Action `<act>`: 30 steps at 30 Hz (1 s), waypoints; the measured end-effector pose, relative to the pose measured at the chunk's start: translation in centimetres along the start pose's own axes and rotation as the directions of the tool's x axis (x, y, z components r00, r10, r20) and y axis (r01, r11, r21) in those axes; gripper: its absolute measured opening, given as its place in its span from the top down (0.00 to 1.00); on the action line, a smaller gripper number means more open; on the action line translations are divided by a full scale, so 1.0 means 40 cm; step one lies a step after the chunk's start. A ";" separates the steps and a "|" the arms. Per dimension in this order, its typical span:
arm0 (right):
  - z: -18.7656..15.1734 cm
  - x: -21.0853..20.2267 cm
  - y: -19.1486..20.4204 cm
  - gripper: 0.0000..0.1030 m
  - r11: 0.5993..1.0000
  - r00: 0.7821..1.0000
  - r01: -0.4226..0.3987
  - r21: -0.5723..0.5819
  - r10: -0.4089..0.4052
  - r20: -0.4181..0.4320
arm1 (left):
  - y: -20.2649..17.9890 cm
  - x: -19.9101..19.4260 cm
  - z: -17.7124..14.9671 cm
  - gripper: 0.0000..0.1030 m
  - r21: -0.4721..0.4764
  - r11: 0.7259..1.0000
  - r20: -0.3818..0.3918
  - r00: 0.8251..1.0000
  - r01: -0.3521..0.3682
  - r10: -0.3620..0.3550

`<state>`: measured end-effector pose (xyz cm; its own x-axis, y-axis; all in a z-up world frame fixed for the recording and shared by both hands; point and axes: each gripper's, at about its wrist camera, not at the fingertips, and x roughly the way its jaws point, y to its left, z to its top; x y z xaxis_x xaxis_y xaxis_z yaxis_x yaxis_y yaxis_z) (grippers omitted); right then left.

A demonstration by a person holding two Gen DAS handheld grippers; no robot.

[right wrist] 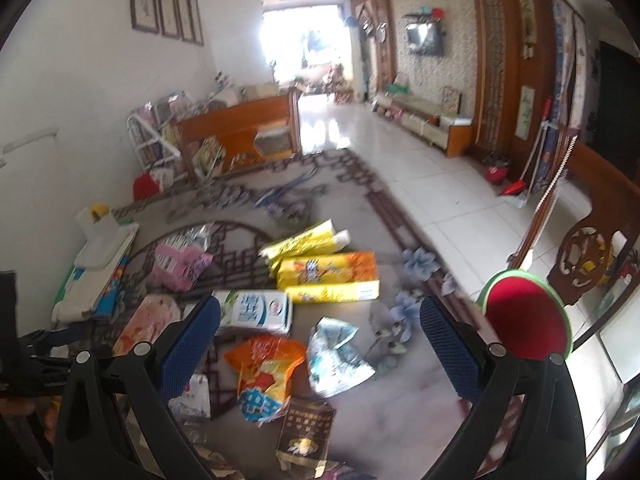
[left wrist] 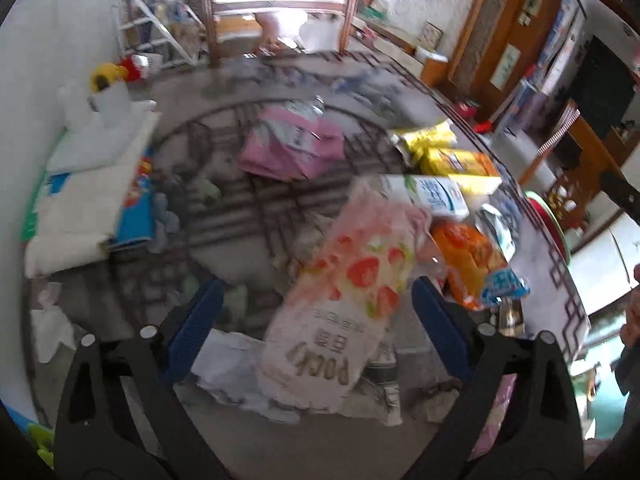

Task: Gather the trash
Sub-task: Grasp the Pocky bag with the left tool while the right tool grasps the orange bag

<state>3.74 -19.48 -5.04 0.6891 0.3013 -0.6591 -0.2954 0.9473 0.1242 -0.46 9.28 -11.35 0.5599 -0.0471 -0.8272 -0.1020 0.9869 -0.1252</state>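
Note:
Trash lies scattered on a patterned grey rug point(left wrist: 248, 216). In the left wrist view my left gripper point(left wrist: 316, 320) is open, its blue pads either side of a pink strawberry Pocky box point(left wrist: 340, 304) lying just ahead. Beyond it are an orange snack bag point(left wrist: 468, 260), a white-and-blue carton point(left wrist: 436, 194), yellow boxes point(left wrist: 452, 156) and a pink packet point(left wrist: 296, 142). In the right wrist view my right gripper point(right wrist: 320, 344) is open above the orange bag point(right wrist: 264, 376), a crumpled silver-blue wrapper point(right wrist: 336, 356) and a dark gold-printed packet point(right wrist: 306, 428). The carton point(right wrist: 256, 310) and yellow boxes point(right wrist: 328, 276) lie further on.
A red bin with a green rim point(right wrist: 528, 320) stands at the right of the rug. A stack of white boards and books point(left wrist: 88, 184) lies along the left wall. A wooden chair point(left wrist: 280, 16) and white rack point(left wrist: 148, 28) stand behind. Tiled floor point(right wrist: 420, 184) opens to the right.

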 end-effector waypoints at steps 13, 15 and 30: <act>-0.066 0.185 0.050 0.07 0.992 0.932 -0.128 -0.002 0.119 -0.342 | -0.033 0.061 0.024 0.45 0.028 0.999 -0.025 0.999 0.023 -0.022; -0.079 0.204 0.053 0.10 0.990 0.917 -0.139 0.020 0.136 -0.374 | -0.029 0.039 0.028 0.46 0.013 1.000 0.003 1.000 0.018 -0.018; -0.138 0.317 0.100 0.55 0.991 0.841 -0.134 0.026 0.128 -0.526 | -0.057 -0.078 0.074 0.46 -0.012 0.999 0.171 0.984 0.046 -0.043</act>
<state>7.64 -12.47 -16.99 0.1936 0.3172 -0.9284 -0.3676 0.9008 0.2311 0.47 7.62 -6.88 0.6960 -0.0627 -0.7153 -0.0858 0.9818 -0.1694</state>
